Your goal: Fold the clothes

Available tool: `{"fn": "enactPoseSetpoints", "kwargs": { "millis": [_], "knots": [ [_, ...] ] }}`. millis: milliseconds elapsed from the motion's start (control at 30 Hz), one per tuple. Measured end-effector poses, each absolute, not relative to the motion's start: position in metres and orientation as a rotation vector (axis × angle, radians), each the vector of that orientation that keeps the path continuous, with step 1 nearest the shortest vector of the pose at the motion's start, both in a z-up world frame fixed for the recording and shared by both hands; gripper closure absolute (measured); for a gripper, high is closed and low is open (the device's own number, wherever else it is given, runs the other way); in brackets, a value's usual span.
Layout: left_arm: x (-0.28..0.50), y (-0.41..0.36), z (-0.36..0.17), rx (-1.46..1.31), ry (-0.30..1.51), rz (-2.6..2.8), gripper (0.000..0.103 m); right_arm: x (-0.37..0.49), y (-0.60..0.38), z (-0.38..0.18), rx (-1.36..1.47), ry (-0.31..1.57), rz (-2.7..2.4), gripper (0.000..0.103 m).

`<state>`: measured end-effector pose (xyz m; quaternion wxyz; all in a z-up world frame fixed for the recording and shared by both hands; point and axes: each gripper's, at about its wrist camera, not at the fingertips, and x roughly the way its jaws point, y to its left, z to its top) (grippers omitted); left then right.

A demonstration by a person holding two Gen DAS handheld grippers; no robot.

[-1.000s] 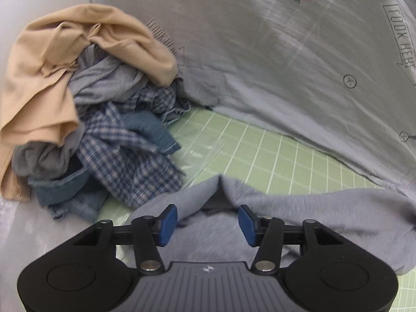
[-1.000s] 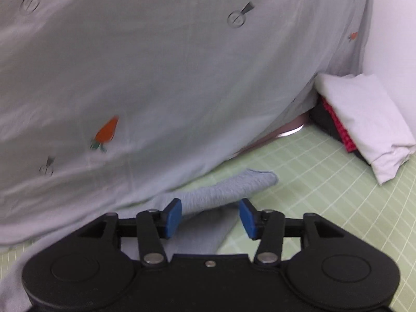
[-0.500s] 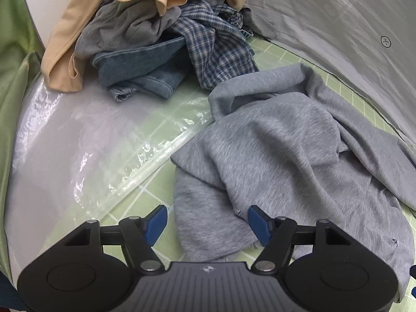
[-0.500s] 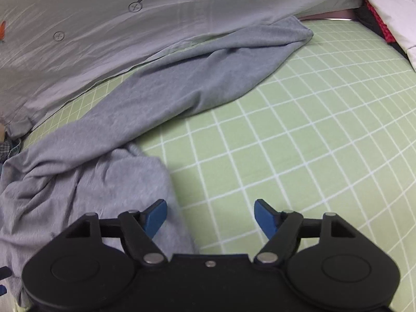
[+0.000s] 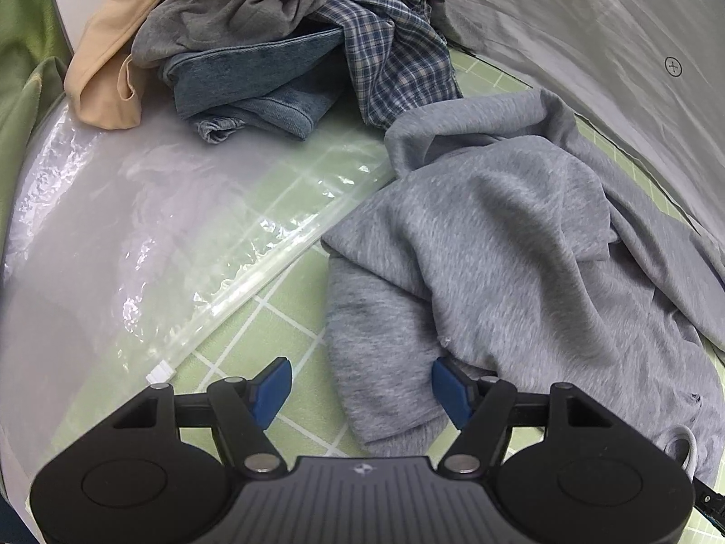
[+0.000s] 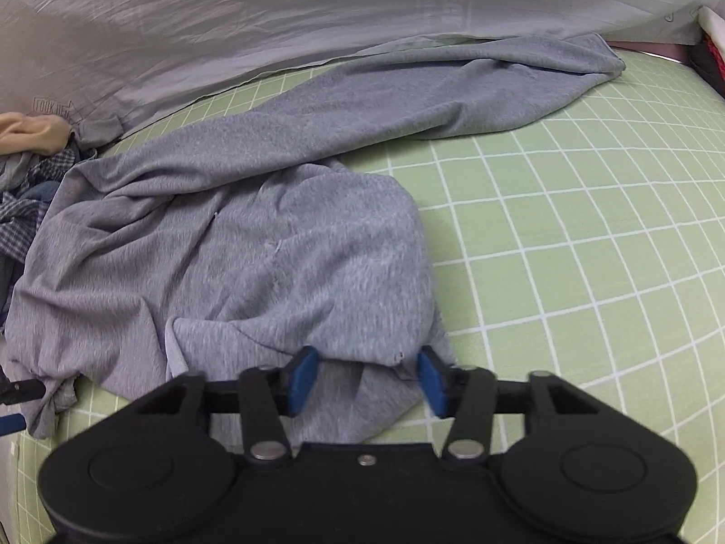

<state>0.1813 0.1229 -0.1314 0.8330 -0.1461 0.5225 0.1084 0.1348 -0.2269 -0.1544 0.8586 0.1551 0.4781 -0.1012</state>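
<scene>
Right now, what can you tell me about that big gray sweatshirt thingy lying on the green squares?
The gray sweatshirt looks like soft heathered knit, crumpled and unfolded on the green checked mat. One long sleeve stretches away toward the pale printed sheet. A white loop of cord shows at its near edge. Its far side touches the pile of clothes. The open left gripper and open right gripper each straddle its near edge.

Left claw (image 5: 361,385) & right claw (image 6: 366,380) both wide open, low, fwd-pointing.
</scene>
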Motion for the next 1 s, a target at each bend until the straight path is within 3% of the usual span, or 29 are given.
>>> {"fn": "enactPoseSetpoints", "kwargs": {
  "millis": [33,67,333,567,667,767,800,1000],
  "knots": [
    [0.182,0.123,-0.132,-0.308,1.107,0.230,0.034,0.135,-0.226,-0.155,0.306,1.008,-0.209,0.082],
    [0.182,0.123,-0.132,-0.305,1.107,0.231,0.035,0.134,-0.227,-0.155,0.283,1.006,-0.205,0.096],
    [0.181,0.123,-0.137,-0.314,1.107,0.245,0.037,0.128,-0.261,-0.145,0.235,0.961,-0.306,0.100],
    [0.179,0.123,-0.140,-0.305,1.117,0.263,0.037,0.113,-0.337,-0.103,0.109,0.759,-0.622,0.103],
    [0.179,0.121,-0.141,-0.297,1.122,0.266,0.037,0.104,-0.364,-0.092,0.126,0.718,-0.696,0.095],
    [0.179,0.119,-0.141,-0.286,1.125,0.269,0.037,0.095,-0.371,-0.105,0.201,0.769,-0.653,0.061],
    [0.178,0.118,-0.141,-0.283,1.125,0.270,0.037,0.092,-0.370,-0.112,0.210,0.788,-0.637,0.056],
    [0.176,0.120,-0.137,-0.305,1.123,0.266,0.037,0.083,-0.364,-0.145,0.384,0.870,-0.596,0.048]
  ]
}}
